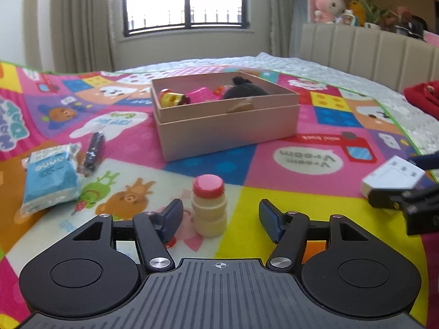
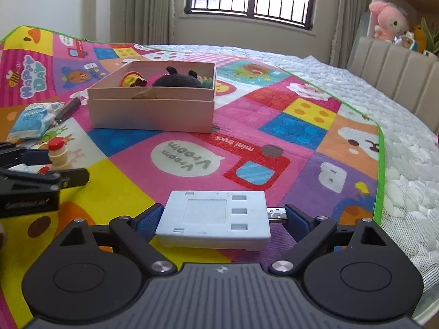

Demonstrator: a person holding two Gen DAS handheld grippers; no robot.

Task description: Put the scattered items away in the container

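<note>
Left tongs: open, low over the mat
Bottle: upright, red cap, between the fingers, nearer the left one
Box: beyond, toys inside
Packet, pen: left, touching
Right tongs: carry a white device

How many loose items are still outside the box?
4: small bottle between the left gripper fingers; blue packet and dark tube left of the box; white device in the right gripper.

Both wrist views sit low over the play mat, facing the window. Shared: pink box (mid-distance), small bottle, white device close under the right view.
</note>
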